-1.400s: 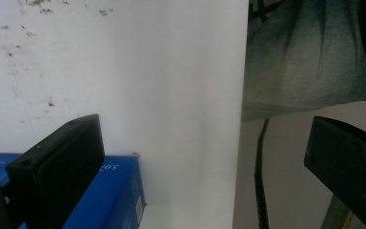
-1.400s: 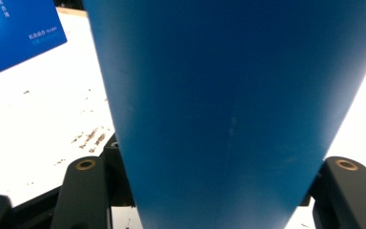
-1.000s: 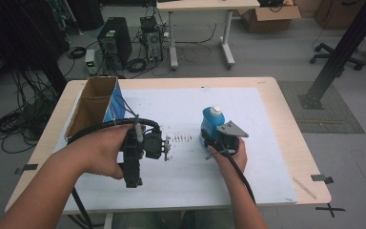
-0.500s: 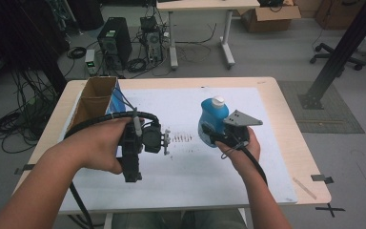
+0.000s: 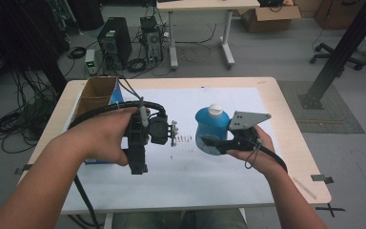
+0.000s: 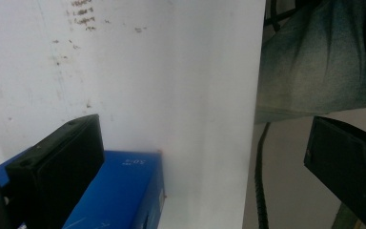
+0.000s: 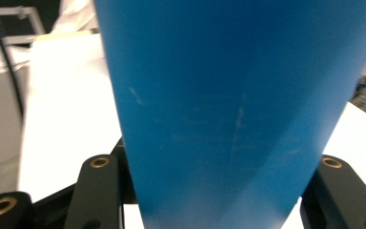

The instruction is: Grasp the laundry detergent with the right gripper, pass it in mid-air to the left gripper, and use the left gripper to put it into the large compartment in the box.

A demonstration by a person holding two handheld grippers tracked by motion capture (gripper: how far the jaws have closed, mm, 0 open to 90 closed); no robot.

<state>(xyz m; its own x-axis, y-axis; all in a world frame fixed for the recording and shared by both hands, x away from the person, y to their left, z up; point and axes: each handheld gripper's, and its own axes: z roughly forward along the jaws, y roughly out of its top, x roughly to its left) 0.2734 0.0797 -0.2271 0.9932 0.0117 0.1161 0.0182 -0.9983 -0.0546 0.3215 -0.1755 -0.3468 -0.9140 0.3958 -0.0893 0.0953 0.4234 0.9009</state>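
Currently my right gripper (image 5: 208,143) clamps the blue bottle (image 5: 209,130) low on its body, one jaw on each side, and holds it clear of the white sheet (image 5: 248,100) with the white cap (image 5: 215,109) upward. To carry it well, I should keep the bottle upright and the grip firm, since the smooth rounded wall could slip between the pads. My left gripper (image 6: 200,167) hangs with jaws wide apart and nothing between them, near the table's front edge. Just beside it sits the blue box (image 6: 119,191); the open cardboard carton (image 5: 95,95) stands at the table's left. My left hand (image 5: 109,136) lies between the bottle and that carton, so any path leftward must pass above it.
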